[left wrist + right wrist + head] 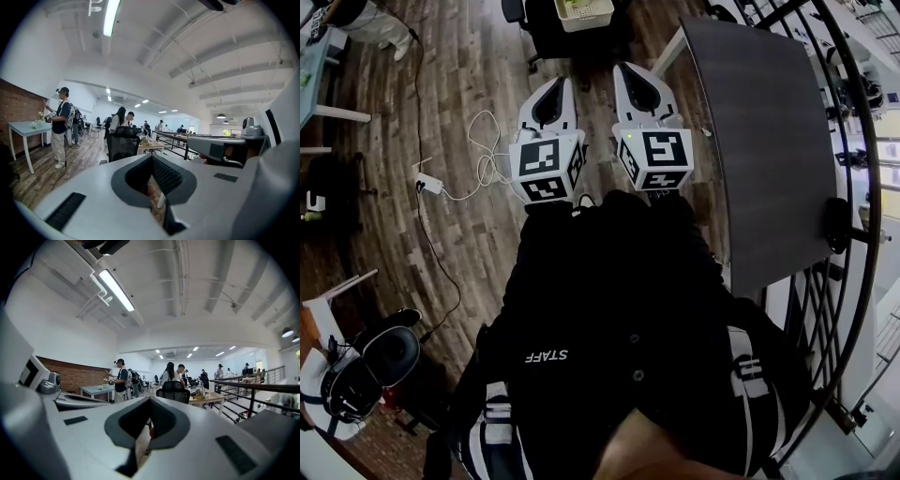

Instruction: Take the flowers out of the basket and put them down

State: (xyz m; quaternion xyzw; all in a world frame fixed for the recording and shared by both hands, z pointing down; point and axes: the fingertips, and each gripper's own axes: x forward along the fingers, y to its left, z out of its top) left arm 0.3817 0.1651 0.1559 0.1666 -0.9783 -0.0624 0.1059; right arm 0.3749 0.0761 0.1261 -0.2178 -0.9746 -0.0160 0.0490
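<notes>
left gripper (559,86): fingers (166,176) pressed together, nothing pinched
right gripper (625,70): fingers pressed together, empty, just beside left gripper
basket (584,11): white, ahead of both fingers, well apart
flowers: can't make out
bench (759,141): dark, right of right fingers

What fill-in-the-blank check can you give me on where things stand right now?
1. The left claw and right claw are both ____, with nothing held.
2. In the head view, the grey table lies to the ____ of the right claw.
3. Both claws hang over a floor made of ____.

Missing words: shut; right; wood.
</notes>
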